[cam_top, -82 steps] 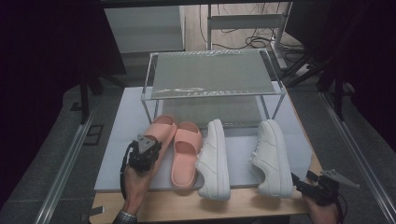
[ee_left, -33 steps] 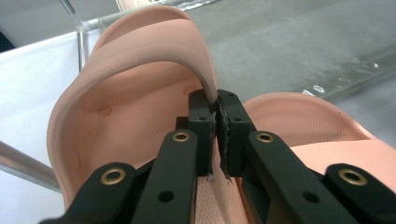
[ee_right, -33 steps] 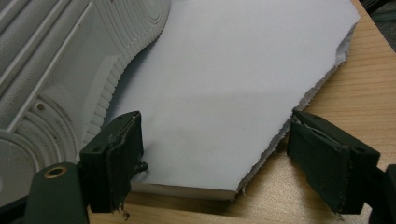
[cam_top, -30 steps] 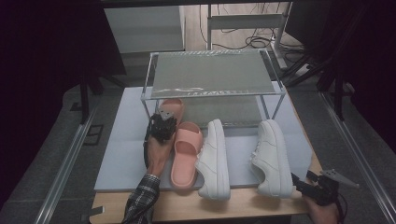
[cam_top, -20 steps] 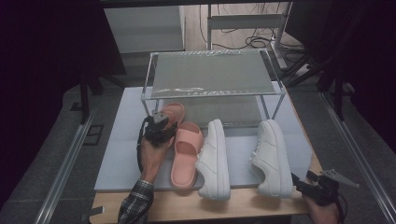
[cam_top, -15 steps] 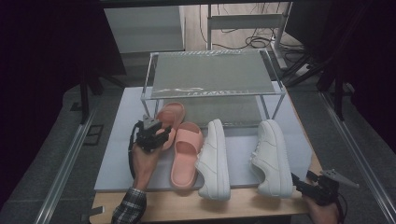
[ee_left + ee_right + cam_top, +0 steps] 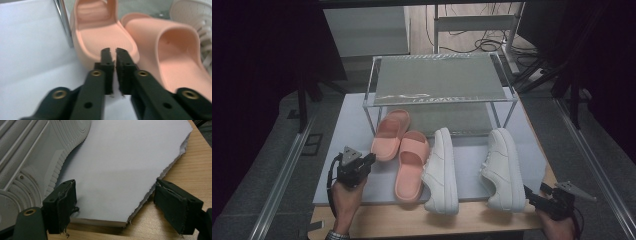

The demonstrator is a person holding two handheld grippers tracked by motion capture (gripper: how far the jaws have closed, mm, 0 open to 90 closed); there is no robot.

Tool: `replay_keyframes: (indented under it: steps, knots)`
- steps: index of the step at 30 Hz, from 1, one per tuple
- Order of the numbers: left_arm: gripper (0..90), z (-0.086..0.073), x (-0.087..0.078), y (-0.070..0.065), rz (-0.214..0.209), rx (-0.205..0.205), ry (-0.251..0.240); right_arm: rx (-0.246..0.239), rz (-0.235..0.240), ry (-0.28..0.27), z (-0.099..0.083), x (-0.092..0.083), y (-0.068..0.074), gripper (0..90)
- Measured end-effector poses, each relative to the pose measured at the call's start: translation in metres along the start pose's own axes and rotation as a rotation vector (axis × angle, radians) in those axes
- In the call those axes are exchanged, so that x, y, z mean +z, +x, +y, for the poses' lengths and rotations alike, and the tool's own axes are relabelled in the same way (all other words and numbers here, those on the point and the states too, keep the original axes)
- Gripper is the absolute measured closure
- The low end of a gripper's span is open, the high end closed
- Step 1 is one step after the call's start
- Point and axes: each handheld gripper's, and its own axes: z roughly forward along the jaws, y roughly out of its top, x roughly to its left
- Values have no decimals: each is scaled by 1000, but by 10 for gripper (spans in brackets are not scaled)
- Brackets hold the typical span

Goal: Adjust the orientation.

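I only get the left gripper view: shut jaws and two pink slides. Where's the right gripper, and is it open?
Observer: The right gripper is at the table's near right corner, jaws open astride the mat's corner.
Operator: That white shoe at my edge, is it alone?
Observer: No, it's the left sneaker; a right sneaker lies apart from it, heel near the right gripper.
Operator: And the chrome leg?
Observer: It belongs to a two-shelf rack at the back of the mat.
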Motion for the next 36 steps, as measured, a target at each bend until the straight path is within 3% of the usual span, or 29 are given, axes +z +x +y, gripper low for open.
replay_keyframes:
  steps: [7,22,36]
  knots:
    - [896,-11,2,0,-5,-14,-3,-3,1,0,0,0,0,185]
    - [896,-7,32,-3,9,-21,11,-1,2,0,0,0,0,186]
    - [896,-2,59,3,43,-42,30,-3,2,-1,0,0,0,186]
